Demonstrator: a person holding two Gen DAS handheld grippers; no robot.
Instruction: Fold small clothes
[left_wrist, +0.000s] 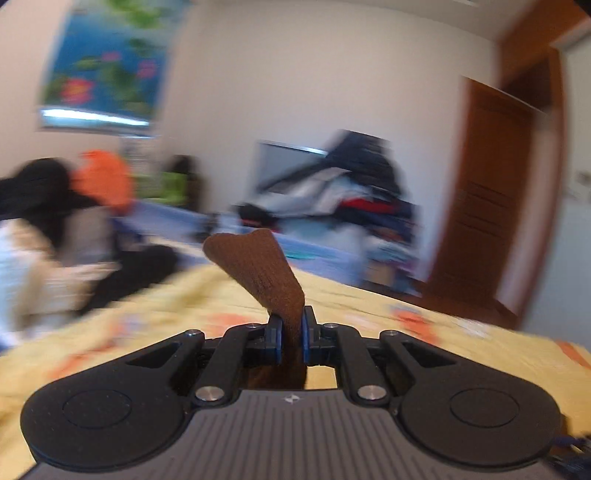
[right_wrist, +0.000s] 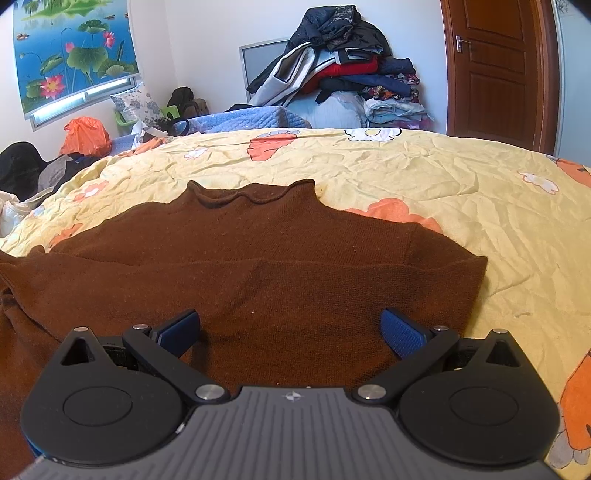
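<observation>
Pinching a cuff of the soft, floppy brown sweater (right_wrist: 258, 266), my left hand-held gripper (left_wrist: 291, 332) grips tight; right hand-held gripper (right_wrist: 291, 332) gapes empty.

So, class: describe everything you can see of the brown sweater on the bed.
The brown sweater is a fine knit with a rolled high collar. It lies mostly flat on the yellow flowered bedspread, collar away from the camera, with a fold line across the body. The right gripper sits over its near part, jaws wide, not pinching. The left gripper is shut on a strip of it, which sticks up between the pads.
</observation>
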